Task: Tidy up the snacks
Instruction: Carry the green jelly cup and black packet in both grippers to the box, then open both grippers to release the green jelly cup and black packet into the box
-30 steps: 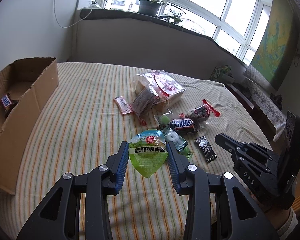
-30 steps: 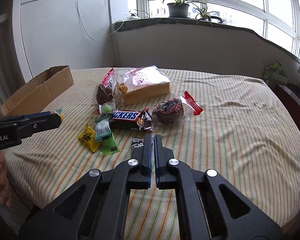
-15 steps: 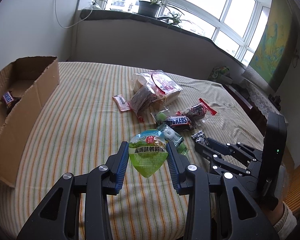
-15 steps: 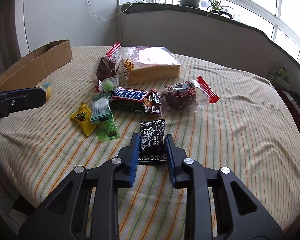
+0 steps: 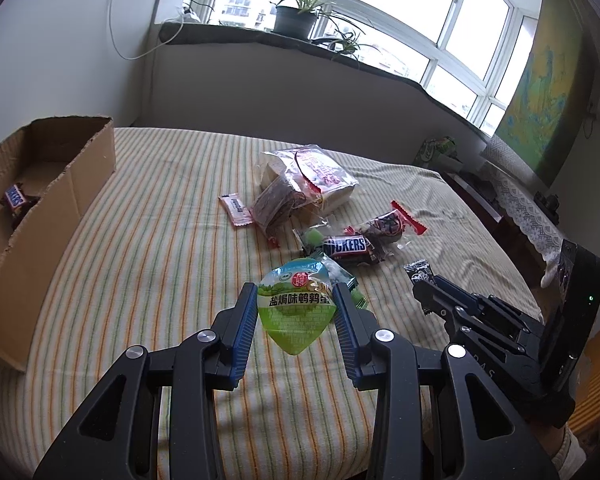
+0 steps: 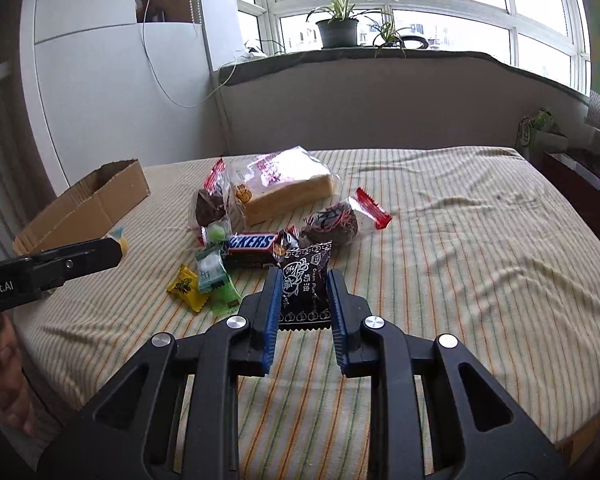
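Early stage: one Snickers bar [image 5: 15, 197] in cardboard box [image 5: 76, 184] left of jaws; left gripper [image 5: 296, 312] pinching green egg packet [image 5: 298, 306], right gripper [image 6: 304, 300] pinching black candy packet [image 6: 305, 292]; remaining snack pile [image 6: 260, 216] ahead on bed [image 6: 460, 264].

Striped bedspread [image 5: 148, 216], white walls [image 6: 100, 92], bay windows [image 6: 440, 4] daylit, potted plant [image 6: 336, 28] on dark sill [image 5: 340, 56].

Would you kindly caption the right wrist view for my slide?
Right tool shut on a black candy packet, snack pile beyond on the striped cloth.
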Available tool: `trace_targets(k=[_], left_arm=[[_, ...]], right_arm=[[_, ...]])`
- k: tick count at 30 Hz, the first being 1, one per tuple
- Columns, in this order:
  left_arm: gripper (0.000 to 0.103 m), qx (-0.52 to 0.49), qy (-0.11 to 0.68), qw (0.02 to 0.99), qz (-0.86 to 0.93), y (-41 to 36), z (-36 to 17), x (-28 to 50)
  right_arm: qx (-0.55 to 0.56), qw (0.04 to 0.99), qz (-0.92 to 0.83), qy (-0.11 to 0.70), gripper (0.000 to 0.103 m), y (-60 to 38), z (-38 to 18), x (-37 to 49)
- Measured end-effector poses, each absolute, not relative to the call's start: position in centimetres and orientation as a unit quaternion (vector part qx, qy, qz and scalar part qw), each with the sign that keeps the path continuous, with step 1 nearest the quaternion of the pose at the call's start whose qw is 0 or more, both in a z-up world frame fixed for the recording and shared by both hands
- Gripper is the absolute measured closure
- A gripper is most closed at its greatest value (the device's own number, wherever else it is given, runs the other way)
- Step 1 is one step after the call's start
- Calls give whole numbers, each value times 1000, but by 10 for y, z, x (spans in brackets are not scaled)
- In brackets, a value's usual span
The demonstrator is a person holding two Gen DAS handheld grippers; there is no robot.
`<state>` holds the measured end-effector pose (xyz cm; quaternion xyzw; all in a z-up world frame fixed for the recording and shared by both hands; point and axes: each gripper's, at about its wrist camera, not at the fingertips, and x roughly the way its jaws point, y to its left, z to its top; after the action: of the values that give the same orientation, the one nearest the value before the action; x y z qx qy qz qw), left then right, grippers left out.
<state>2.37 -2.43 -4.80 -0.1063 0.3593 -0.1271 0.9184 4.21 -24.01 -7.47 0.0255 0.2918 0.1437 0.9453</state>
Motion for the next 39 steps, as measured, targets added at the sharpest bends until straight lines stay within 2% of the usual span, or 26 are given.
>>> trace_targets(k=[7, 13, 22, 39], left_arm=[[67, -92, 291, 941, -149, -30, 13, 10], [67, -96, 254, 950, -153, -19, 44, -3], [67, -116, 248, 953, -128, 20, 38, -9], [67, -120, 202, 969, 75, 179, 41, -54]], right_arm=[[26, 965, 142, 220, 79, -246, 0, 21], [13, 969, 146, 198, 79, -237, 30, 11], [-8, 957, 185, 222, 79, -184, 30, 20], [-73, 893, 379, 233, 79, 39, 18, 40]])
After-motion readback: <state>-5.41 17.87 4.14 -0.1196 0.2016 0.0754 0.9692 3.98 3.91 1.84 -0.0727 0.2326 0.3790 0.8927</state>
